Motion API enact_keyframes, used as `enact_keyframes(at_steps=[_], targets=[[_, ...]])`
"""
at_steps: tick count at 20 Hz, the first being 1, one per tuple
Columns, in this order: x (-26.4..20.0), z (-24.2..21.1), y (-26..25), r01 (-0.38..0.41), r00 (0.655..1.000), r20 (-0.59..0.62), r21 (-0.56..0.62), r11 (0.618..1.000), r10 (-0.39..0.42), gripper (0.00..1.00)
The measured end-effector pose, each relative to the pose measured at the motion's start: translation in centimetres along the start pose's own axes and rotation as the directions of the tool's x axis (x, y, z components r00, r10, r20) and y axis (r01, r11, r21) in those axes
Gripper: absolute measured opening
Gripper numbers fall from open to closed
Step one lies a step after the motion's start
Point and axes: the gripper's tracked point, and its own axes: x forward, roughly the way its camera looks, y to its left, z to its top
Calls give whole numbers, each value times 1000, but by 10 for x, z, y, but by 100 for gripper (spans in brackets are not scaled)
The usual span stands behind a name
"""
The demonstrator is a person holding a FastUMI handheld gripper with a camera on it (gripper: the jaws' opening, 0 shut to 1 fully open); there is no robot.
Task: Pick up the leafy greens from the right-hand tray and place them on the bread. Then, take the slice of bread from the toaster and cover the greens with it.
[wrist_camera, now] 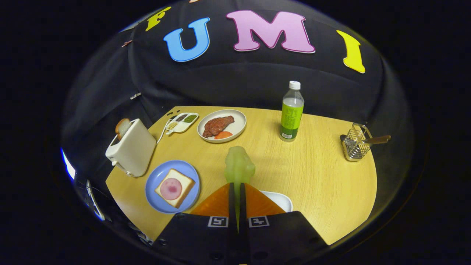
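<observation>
Gripper (237, 186) fingers pressed together on the stem end of the leafy greens (239, 168); leaf sticks out ahead of the tips, lifted clear of the surface (312, 173). Pinch is low on the leaf, so most of it hangs free, likely so it can be laid flat on release.

Largest to smallest, clock directions taken from the fingertips:
- Surface: wooden top, carries everything.
- Toaster (131, 151) at 10 o'clock, second bread slice (122, 127) standing in its slot, top poking out so it can be gripped later.
- Blue plate (172, 186) at 9 o'clock, near the left finger. Holds the bread (183, 183) with a round ham slice (171, 188) on top. This is the drop target for the greens.
- White plate (222, 125) at 11 o'clock, beyond the greens, with a piece of meat (218, 124) and an orange slice (223, 135).
- White tray (281, 200) at 4 o'clock, partly hidden under the right finger; looks like where the greens came from.
- Bottle (292, 110) at 1 o'clock, upright, well apart.
- Wire holder (355, 141) at 2 o'clock, a handle sticking out.
- Small divided dish (182, 122) at 11 o'clock, next to the white plate.

Judgement: pick done; next is a carry left over the blue plate. Toaster slice untouched.
</observation>
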Motion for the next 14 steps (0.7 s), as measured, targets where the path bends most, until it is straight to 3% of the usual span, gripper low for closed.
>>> enact_keyframes(at_steps=[7, 14], targets=[[14, 23, 81, -45, 999, -30, -32, 998, 44, 5], [61, -11, 157, -87, 987, -140, -40, 995, 80, 5]])
